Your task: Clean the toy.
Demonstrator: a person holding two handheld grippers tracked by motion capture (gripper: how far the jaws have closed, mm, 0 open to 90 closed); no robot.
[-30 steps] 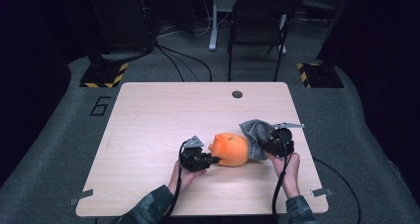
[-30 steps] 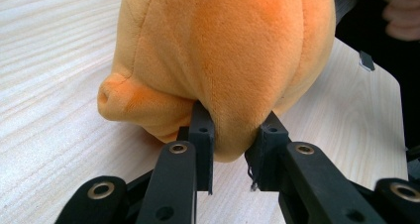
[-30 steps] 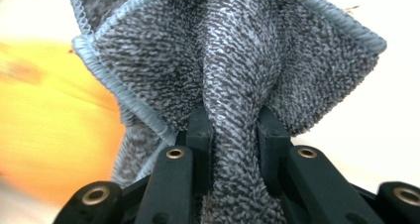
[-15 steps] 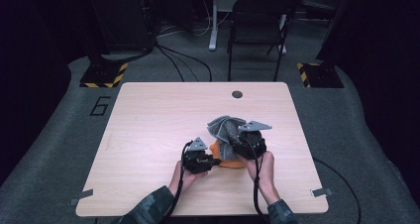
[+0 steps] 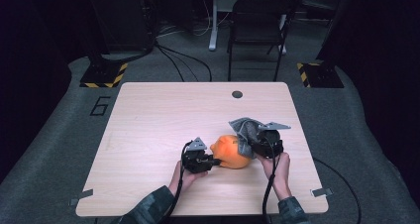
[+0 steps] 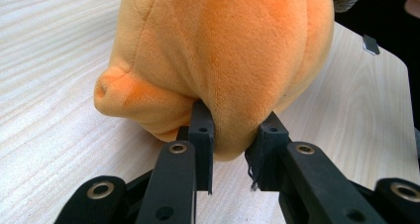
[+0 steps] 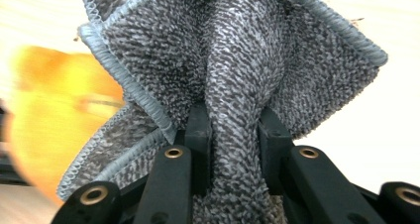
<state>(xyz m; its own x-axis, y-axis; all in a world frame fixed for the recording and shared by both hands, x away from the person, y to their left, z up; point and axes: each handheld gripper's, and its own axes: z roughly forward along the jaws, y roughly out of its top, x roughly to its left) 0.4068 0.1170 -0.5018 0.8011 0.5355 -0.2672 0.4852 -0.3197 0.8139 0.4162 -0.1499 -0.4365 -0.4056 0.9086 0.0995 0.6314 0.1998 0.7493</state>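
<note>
An orange plush toy [image 5: 229, 152] lies on the wooden table [image 5: 148, 125], right of centre and near the front. My left gripper [image 5: 212, 161] comes at it from the left and is shut on a fold of its soft body; in the left gripper view the jaws pinch the orange plush toy [image 6: 223, 60] at my left gripper [image 6: 232, 135]. My right gripper [image 5: 253, 145] is shut on a grey knitted cloth [image 5: 244, 129] and holds it against the toy's right side. The grey cloth [image 7: 237, 60] bunches between the jaws of my right gripper [image 7: 233, 130], with the orange toy [image 7: 44, 115] blurred to the left.
A small dark round disc [image 5: 237, 94] sits near the table's far edge. A black chair [image 5: 257, 16] stands beyond that edge. Cables trail from both grippers over the front edge. The left half of the table is bare wood.
The right gripper swung left with the cloth over the toy, then came back to the toy's right side. The left gripper kept its grip in place.
</note>
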